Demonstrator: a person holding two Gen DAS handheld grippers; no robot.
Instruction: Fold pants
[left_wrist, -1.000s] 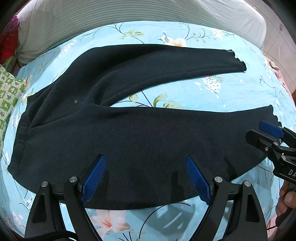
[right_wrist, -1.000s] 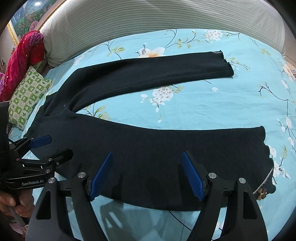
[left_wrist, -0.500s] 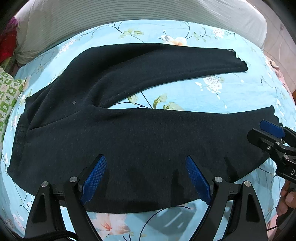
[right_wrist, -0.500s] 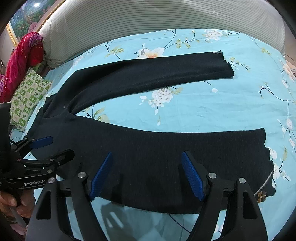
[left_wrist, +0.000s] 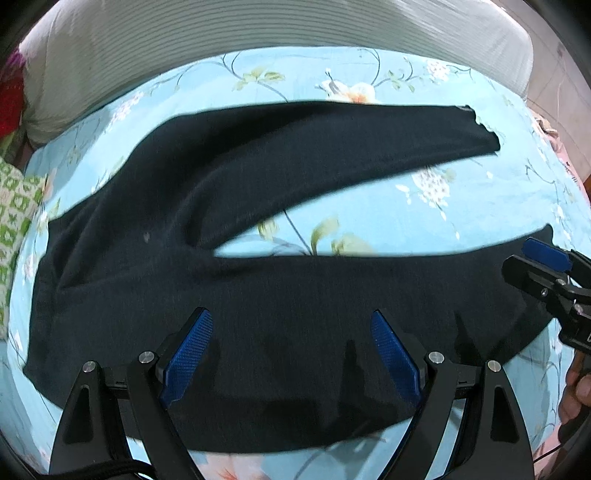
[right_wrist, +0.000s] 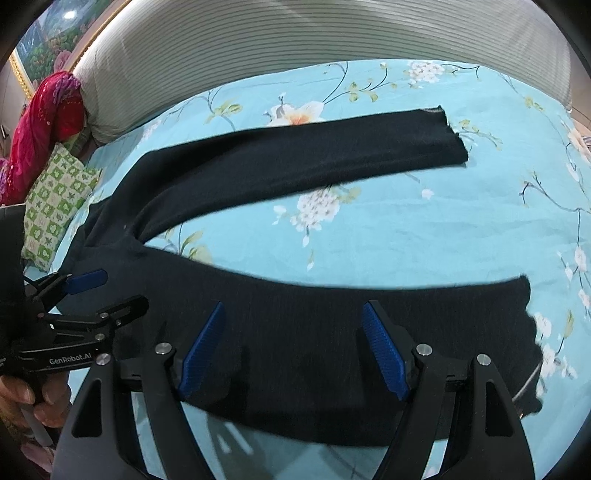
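Both tools hover spread wide over dark pants on the bed.

The left tool (left_wrist: 291, 354) and right tool (right_wrist: 295, 347) hang released, gripping nothing, above the near leg of the pants (left_wrist: 258, 295) (legs splayed in a V). Beyond lie the floral bedsheet (right_wrist: 424, 229), a green checked pillow (right_wrist: 55, 206) and striped headboard (right_wrist: 295, 40).

Pants (left_wrist: 258, 295) near edge hidden behind left tool (left_wrist: 291, 354); motion-blurred.
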